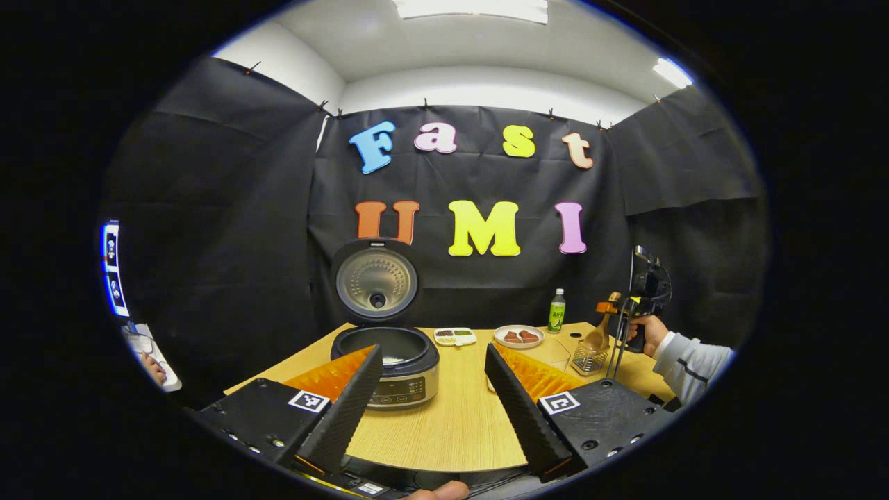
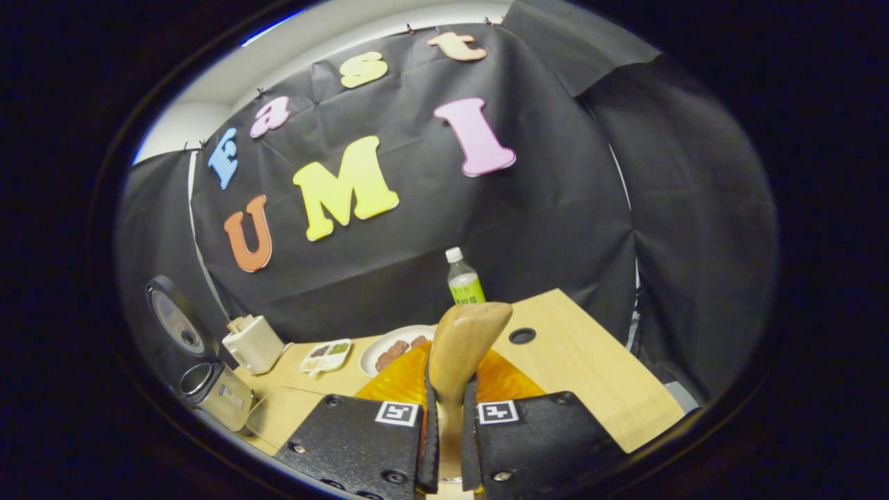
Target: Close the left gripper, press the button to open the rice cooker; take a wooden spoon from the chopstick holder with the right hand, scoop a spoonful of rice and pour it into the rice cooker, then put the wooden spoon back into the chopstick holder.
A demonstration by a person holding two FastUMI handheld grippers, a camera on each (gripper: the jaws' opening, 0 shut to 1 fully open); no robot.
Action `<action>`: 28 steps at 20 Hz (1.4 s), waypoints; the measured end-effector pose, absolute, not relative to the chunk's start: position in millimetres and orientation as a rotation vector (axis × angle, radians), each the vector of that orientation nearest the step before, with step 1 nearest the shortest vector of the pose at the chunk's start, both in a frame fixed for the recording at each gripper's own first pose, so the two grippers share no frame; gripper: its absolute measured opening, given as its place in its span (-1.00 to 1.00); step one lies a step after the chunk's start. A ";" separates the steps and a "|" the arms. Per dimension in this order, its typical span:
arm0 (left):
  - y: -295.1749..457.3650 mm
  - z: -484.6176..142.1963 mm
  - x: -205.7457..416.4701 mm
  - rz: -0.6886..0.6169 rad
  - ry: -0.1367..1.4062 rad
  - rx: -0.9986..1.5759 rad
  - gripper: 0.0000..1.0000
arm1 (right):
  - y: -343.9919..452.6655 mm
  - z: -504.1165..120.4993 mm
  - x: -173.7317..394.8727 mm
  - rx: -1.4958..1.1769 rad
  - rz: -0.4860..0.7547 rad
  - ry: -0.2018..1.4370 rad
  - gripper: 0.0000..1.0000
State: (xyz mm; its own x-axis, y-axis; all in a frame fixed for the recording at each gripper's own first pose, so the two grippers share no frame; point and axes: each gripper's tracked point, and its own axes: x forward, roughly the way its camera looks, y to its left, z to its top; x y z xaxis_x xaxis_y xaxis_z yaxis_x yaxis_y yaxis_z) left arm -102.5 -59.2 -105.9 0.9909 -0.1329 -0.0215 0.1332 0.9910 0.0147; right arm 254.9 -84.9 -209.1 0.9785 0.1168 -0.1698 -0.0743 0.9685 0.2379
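Black-cloth booth, wooden table in the middle, white ceiling with light panels above.

Left gripper view: left tongs wide open, nothing between the fingers, hanging over the near table edge. Rice cooker sits just ahead between the fingers, closer to the left one; lid is up and standing upright, inner pot visible, contents can't be made out. Behind it a small divided tray and a plate with brownish food, side by side. Green bottle upright near the back wall. Clear container right of the plate; can't tell what it holds. Wire chopstick holder on the right part of the table, with the right tongs directly over it, held by a hand in a grey sleeve. Wooden spoon is at the holder, bowl end just above the rim.

Right gripper view: right tongs nearly closed, both fingers pressing the wooden spoon handle; spoon stands upright, bowl end at top. Can't tell whether its lower end is clear of the holder. Bottle behind, plate and tray to the left, rice cooker far left with lid open. A cream-coloured device sits beside the cooker. Round hole in the table right of the spoon.
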 end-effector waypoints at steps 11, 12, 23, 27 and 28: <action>-55.6 -101.7 -133.9 -0.186 0.006 0.028 0.89 | 12.3 -135.7 221.7 0.098 0.177 0.072 -0.68; -51.9 -100.6 -132.8 -0.175 0.002 0.035 0.89 | 22.4 -138.3 223.0 0.093 0.175 0.074 -0.65; -19.4 -99.0 -139.4 -0.118 -0.001 -0.025 0.89 | 108.4 -252.2 248.3 -0.076 0.142 0.183 -0.65; -12.2 -106.6 -134.7 -0.107 0.008 -0.028 0.89 | 111.7 -270.2 247.6 -0.232 0.105 0.160 -0.65; -12.9 -109.2 -133.0 -0.109 0.012 -0.035 0.89 | 115.8 -279.3 245.4 -0.260 0.114 0.175 -0.70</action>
